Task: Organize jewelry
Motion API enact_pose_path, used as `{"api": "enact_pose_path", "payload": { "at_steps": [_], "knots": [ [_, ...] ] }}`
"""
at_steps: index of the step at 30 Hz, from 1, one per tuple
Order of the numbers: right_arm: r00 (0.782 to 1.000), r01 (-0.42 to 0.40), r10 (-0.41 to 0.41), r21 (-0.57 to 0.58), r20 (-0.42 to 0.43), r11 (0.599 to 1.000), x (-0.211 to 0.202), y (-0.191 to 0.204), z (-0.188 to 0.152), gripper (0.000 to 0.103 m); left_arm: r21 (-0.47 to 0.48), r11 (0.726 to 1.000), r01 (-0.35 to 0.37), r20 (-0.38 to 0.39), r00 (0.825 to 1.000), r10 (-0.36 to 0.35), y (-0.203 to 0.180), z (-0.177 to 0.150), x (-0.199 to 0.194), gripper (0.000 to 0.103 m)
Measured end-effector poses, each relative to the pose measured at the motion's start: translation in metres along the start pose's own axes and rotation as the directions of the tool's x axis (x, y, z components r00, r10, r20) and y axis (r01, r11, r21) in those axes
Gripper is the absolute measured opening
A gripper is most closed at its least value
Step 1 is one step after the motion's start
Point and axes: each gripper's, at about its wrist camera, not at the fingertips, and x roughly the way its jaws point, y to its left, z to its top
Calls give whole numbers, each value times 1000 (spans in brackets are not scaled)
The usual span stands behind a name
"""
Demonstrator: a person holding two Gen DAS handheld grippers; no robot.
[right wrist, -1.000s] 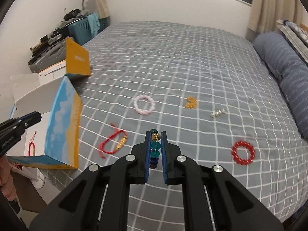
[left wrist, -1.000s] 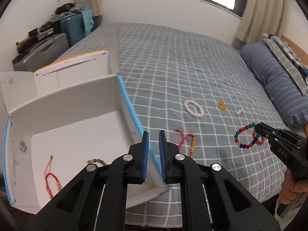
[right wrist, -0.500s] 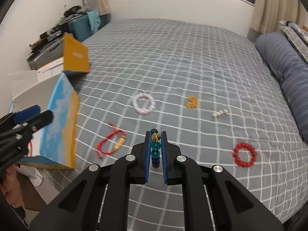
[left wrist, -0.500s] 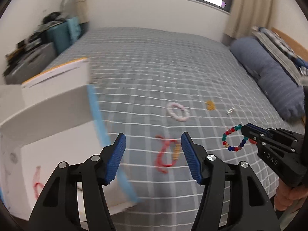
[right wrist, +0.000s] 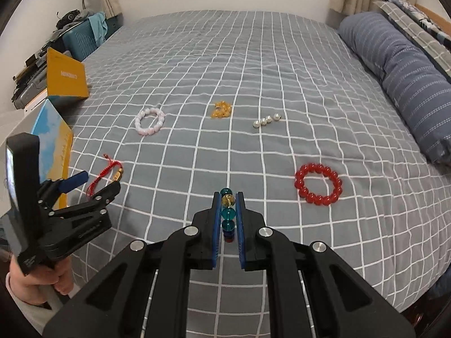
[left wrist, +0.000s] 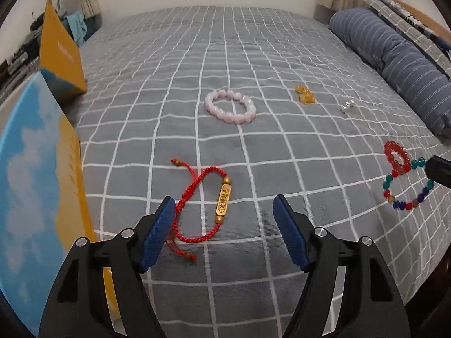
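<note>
My left gripper (left wrist: 222,217) is open, its fingers on either side of a red cord bracelet with a gold charm (left wrist: 210,201) lying on the grey checked bed. My right gripper (right wrist: 227,201) is shut on a multicoloured bead bracelet (right wrist: 227,211), which hangs from its tip in the left wrist view (left wrist: 408,184). A pink bead bracelet (left wrist: 229,106), a yellow bead cluster (left wrist: 304,94), silver beads (left wrist: 348,106) and a red bead bracelet (left wrist: 397,156) lie on the bed. The open box (left wrist: 36,174) stands at the left.
A blue striped bolster (right wrist: 406,84) lies along the bed's right side. The box's orange flap (right wrist: 64,77) stands up at the left. Suitcases and clutter (right wrist: 81,33) sit beyond the bed's left edge. The bed's front edge is close below both grippers.
My left gripper has opened and swung right from the box to over the red cord bracelet. My right gripper still holds the multicoloured bracelet and has barely moved.
</note>
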Motion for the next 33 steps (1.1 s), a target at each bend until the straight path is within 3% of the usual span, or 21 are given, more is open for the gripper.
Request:
{"api": "enact_pose_path", "payload": {
  "at_steps": [2, 5, 6, 7, 8, 9, 15, 33],
  "knots": [
    [1000, -4, 4, -2, -5, 1000, 2, 2, -2, 9, -11, 1000, 3, -8, 1000, -3, 3, -3, 7, 69],
    [1000, -5, 5, -4, -10, 1000, 4, 2, -5, 9, -60, 998, -1, -61, 998, -3, 14, -9, 24, 52],
    [1000, -5, 5, -3, -13, 1000, 5, 1, -6, 9, -65, 998, -9, -66, 998, 4, 17, -8, 24, 40],
    [1000, -6, 6, 0, -14, 1000, 5, 0, -6, 9, -62, 998, -14, -70, 998, 10, 19, -7, 24, 21],
    [1000, -6, 6, 4, -15, 1000, 5, -1, -6, 9, -62, 998, -5, -83, 997, -1, 19, -6, 23, 10],
    [1000, -6, 6, 6, -15, 1000, 5, -2, -6, 9, -67, 998, 13, -96, 995, -19, 20, -5, 23, 5],
    [1000, -7, 7, 10, -3, 1000, 0, -2, -5, 9, -62, 997, 56, -104, 993, -62, 19, -4, 10, 5],
    [999, -37, 37, -16, 39, 999, -17, 21, 6, 9, -24, 996, 89, -13, 996, -89, 18, 13, -69, 5]
  ]
}}
